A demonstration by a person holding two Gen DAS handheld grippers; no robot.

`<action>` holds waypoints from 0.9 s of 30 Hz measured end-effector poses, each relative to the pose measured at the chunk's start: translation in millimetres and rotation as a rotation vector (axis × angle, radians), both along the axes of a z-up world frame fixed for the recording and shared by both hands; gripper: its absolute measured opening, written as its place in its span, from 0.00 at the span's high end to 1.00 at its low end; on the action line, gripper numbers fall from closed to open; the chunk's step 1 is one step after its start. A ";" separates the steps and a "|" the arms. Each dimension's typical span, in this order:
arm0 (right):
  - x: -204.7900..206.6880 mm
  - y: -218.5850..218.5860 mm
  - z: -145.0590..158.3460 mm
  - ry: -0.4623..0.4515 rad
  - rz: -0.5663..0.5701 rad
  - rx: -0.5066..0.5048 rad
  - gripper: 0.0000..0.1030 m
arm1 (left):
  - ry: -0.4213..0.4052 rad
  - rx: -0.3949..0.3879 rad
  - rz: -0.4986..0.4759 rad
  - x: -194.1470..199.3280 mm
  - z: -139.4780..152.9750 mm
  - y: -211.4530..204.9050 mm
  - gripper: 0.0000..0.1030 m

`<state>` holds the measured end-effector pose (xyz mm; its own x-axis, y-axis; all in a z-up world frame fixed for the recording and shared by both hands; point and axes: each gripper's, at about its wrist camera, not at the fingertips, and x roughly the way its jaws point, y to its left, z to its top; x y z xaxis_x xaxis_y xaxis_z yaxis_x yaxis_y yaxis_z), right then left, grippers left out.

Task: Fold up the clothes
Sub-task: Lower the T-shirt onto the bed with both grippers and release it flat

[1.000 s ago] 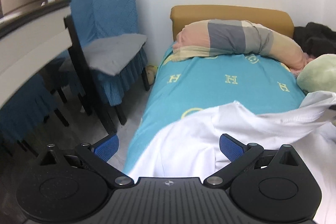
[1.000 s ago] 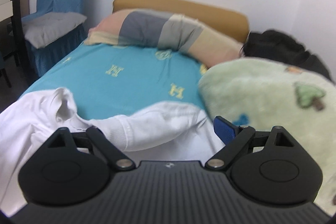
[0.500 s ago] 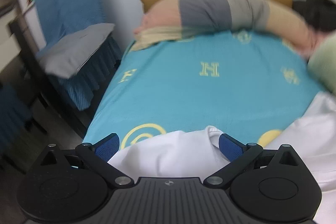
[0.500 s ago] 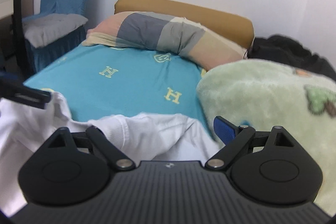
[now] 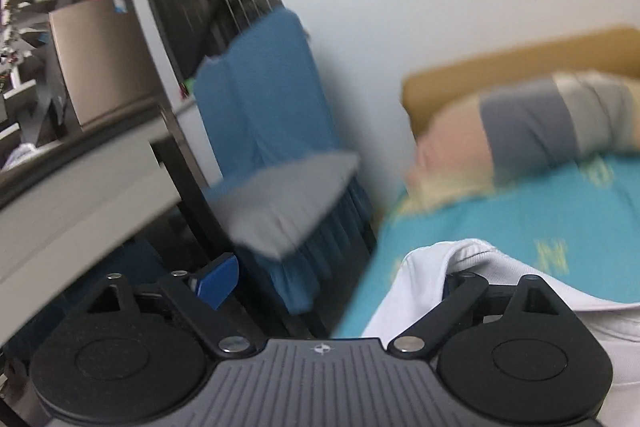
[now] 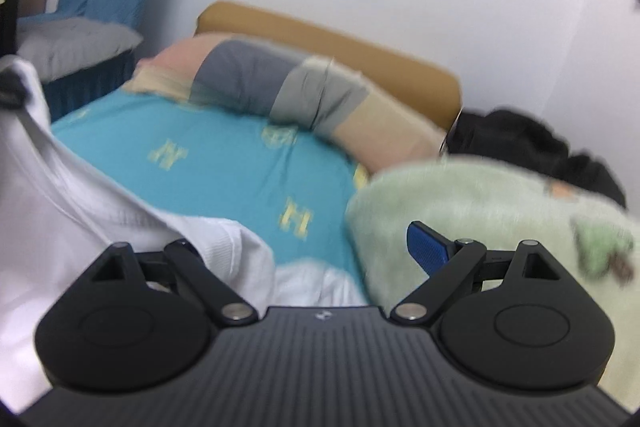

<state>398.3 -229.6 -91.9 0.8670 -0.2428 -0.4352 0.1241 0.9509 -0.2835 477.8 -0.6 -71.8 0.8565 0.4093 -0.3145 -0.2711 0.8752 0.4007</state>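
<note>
Your left hand-held gripper [image 5: 332,277] is spread wide with its jaws closing. Its blue left pad [image 5: 218,281] hangs clear over the gap beside the bed, while the right pad is buried under a raised fold of the white cotton garment [image 5: 460,259], so you cannot tell from this view whether cloth is being pinched. The view is blurred.

Your right hand-held gripper [image 6: 308,255] stands released: the blue right pad [image 6: 428,251] is bare, just in front of the pale green fleece blanket [image 6: 480,207], and the left pad is hidden behind the garment's ribbed edge [image 6: 236,251]. Nothing is visibly clamped between the pads.

The white garment lies across the near end of the bed, on the turquoise sheet with yellow letter print [image 6: 224,163]. In the right view it rises at the left edge of the picture, where a dark part, too blurred to identify, meets its lifted corner [image 6: 24,79].

A long patchwork pillow in pink, grey and beige [image 6: 280,95] rests against the tan headboard [image 6: 360,47]. A chair with a blue cover and grey cushion [image 5: 280,203] stands beside the bed.
</note>
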 end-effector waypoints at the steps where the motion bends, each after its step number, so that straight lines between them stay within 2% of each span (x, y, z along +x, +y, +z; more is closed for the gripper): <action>1: 9.8 2.1 2.8 -0.017 -0.010 -0.001 0.12 | -0.021 -0.001 0.002 7.6 8.6 3.1 0.09; 5: 65.2 12.1 9.1 -0.050 -0.056 0.019 0.12 | -0.037 0.016 0.019 58.8 4.7 11.2 0.09; 8: 117.7 17.3 0.4 -0.055 -0.084 0.022 0.12 | -0.014 0.046 0.006 103.1 -20.8 15.0 0.09; 10: 146.3 15.4 -16.3 -0.013 -0.089 0.040 0.12 | 0.038 0.042 -0.006 127.6 -46.2 19.7 0.09; 13: 180.9 11.6 -47.1 0.102 -0.079 0.075 0.12 | 0.194 -0.040 -0.048 164.0 -87.3 30.9 0.06; 14: 189.9 10.1 -58.5 0.155 -0.067 0.087 0.12 | 0.269 -0.079 -0.068 173.6 -96.4 32.9 0.06; 17: 203.5 7.7 -80.4 0.293 -0.013 0.102 0.12 | 0.466 -0.118 -0.138 190.3 -111.1 34.7 0.06; 19: 207.6 2.9 -75.4 0.326 0.023 0.132 0.12 | 0.521 -0.059 -0.207 191.0 -104.1 28.9 0.00; 20: 210.6 0.3 -71.7 0.352 0.041 0.149 0.12 | 0.594 -0.045 -0.244 194.8 -101.0 26.1 0.00; 23: 222.3 0.1 -64.0 0.524 0.122 0.238 0.12 | 0.688 -0.065 -0.279 200.9 -75.6 21.7 0.01; 24: 219.7 1.1 -57.8 0.536 0.147 0.284 0.12 | 0.720 -0.072 -0.291 202.9 -67.2 20.2 0.00; 26: 214.3 3.0 -45.4 0.559 0.197 0.376 0.12 | 0.715 -0.153 -0.334 193.7 -46.2 19.0 0.00; 27: 208.9 2.3 -39.9 0.539 0.185 0.439 0.12 | 0.705 -0.189 -0.354 187.6 -36.5 18.0 0.00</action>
<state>607.2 -227.2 -131.8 0.5139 0.1826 -0.8382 -0.0997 0.9832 0.1531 665.4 17.4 -108.3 0.5001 0.0377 -0.8652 0.2953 0.9317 0.2113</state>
